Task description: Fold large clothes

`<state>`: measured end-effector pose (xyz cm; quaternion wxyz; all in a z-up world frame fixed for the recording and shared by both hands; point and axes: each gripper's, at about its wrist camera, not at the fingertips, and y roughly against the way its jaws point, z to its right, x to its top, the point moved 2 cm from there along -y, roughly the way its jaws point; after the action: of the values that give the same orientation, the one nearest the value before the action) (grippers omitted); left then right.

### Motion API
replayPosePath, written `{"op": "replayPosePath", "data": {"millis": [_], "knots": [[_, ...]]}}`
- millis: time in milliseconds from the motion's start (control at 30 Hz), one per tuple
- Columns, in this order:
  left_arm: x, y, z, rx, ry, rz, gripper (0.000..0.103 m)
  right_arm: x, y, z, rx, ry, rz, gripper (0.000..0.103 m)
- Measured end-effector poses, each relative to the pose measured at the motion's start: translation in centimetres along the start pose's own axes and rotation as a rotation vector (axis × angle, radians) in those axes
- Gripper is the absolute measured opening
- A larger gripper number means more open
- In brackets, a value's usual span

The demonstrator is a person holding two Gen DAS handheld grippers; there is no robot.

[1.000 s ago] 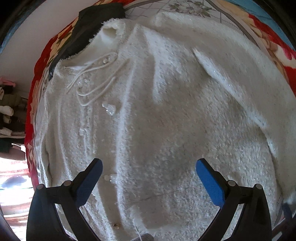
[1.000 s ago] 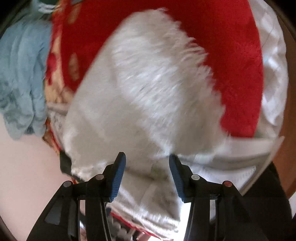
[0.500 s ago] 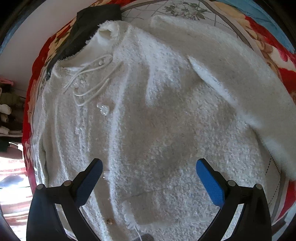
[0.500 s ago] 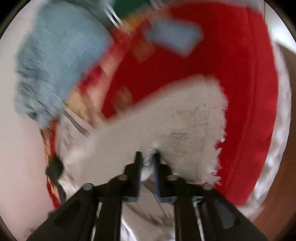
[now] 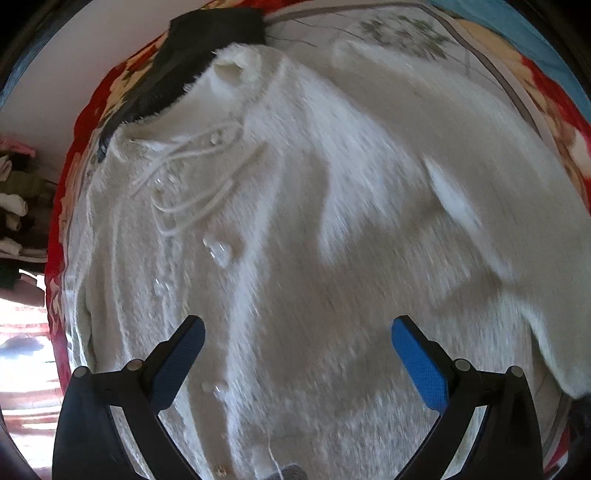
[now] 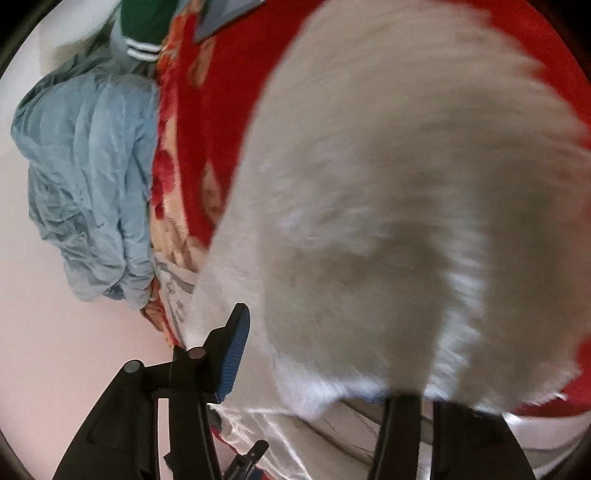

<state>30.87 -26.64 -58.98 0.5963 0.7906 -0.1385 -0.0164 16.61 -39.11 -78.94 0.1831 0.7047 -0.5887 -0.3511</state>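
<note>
A fluffy white sweater with neck drawstrings lies spread on a red flowered blanket. My left gripper is open and empty, hovering over the sweater's lower body. One sleeve runs along the right side. In the right wrist view the sleeve's end fills the frame, blurred. My right gripper is open; its left finger shows, the right one is hidden behind the sleeve.
A dark garment lies beyond the sweater's collar. A crumpled light-blue garment and a green one lie at the blanket's left edge. Stacked clothes sit far left.
My right gripper was shut on the sleeve end half a second ago and has now opened; the sleeve has shifted across the view. The left gripper stayed open and drifted slightly over the sweater.
</note>
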Motion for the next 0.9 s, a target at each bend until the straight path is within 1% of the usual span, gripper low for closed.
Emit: {"op": "replayPosePath", "data": {"millis": [33, 100, 200, 233, 267, 300, 333, 367, 400, 433, 467, 533, 567, 600, 667, 700, 767, 833, 900], "knots": [[0.4, 0.1, -0.3, -0.001, 0.013, 0.002, 0.103, 0.2, 0.3, 0.2, -0.007, 0.006, -0.005, 0.016], [1.2, 0.6, -1.4, -0.006, 0.042, 0.016, 0.103, 0.2, 0.1, -1.8, -0.014, 0.033, 0.008, 0.014], [1.9, 1.6, -3.3, -0.019, 0.080, 0.029, 0.103, -0.7, 1.7, -6.6, -0.024, 0.170, 0.036, 0.013], [1.9, 1.8, -3.9, -0.024, 0.089, 0.027, 0.103, -1.4, 2.3, -8.4, -0.022, 0.233, 0.051, 0.012], [1.8, 2.1, -4.7, -0.038, 0.102, 0.019, 0.103, -2.6, 2.9, -11.3, -0.034, 0.320, 0.053, 0.012], [1.7, 2.4, -5.2, -0.051, 0.114, 0.016, 0.103, -3.4, 3.3, -12.5, -0.043, 0.370, 0.054, 0.012], [1.6, 2.7, -5.9, -0.062, 0.126, 0.015, 0.103, -4.6, 3.7, -14.5, -0.052, 0.441, 0.054, 0.012], [1.4, 3.0, -7.0, -0.068, 0.141, 0.011, 0.103, -6.5, 3.8, -17.2, -0.077, 0.541, 0.046, 0.012], [1.3, 3.3, -7.8, -0.071, 0.154, 0.010, 0.103, -8.0, 3.5, -19.0, -0.098, 0.612, 0.036, 0.012], [1.1, 3.5, -8.6, -0.072, 0.168, 0.009, 0.103, -9.2, 3.4, -19.9, -0.108, 0.653, 0.026, 0.012], [0.7, 3.7, -9.9, -0.074, 0.192, 0.008, 0.103, -11.1, 2.9, -21.5, -0.125, 0.716, 0.003, 0.012], [0.2, 3.8, -12.1, -0.073, 0.228, 0.007, 0.103, -14.6, 1.6, -23.5, -0.155, 0.821, -0.036, 0.012], [-0.2, 3.8, -13.6, -0.063, 0.257, 0.008, 0.103, -17.3, 0.2, -24.9, -0.181, 0.896, -0.064, 0.012], [-0.5, 3.7, -14.6, -0.052, 0.278, 0.007, 0.103, -18.8, -0.6, -25.4, -0.193, 0.936, -0.085, 0.012], [-1.2, 3.0, -17.2, -0.023, 0.324, 0.002, 0.103, -24.0, -3.9, -27.1, -0.231, 1.059, -0.133, 0.012], [-1.8, 2.3, -18.8, -0.007, 0.356, -0.008, 0.103, -25.5, -5.0, -27.4, -0.244, 1.097, -0.157, 0.011], [-2.9, 0.7, -21.5, 0.012, 0.419, -0.033, 0.103, -30.8, -8.8, -27.9, -0.274, 1.216, -0.209, 0.011], [-4.2, -1.3, -24.4, 0.052, 0.481, -0.063, 0.103, -36.1, -12.4, -27.4, -0.315, 1.352, -0.261, 0.011], [-5.7, -3.8, -27.1, 0.076, 0.544, -0.108, 0.103, -41.7, -16.5, -25.8, -0.364, 1.503, -0.317, 0.011]]}}
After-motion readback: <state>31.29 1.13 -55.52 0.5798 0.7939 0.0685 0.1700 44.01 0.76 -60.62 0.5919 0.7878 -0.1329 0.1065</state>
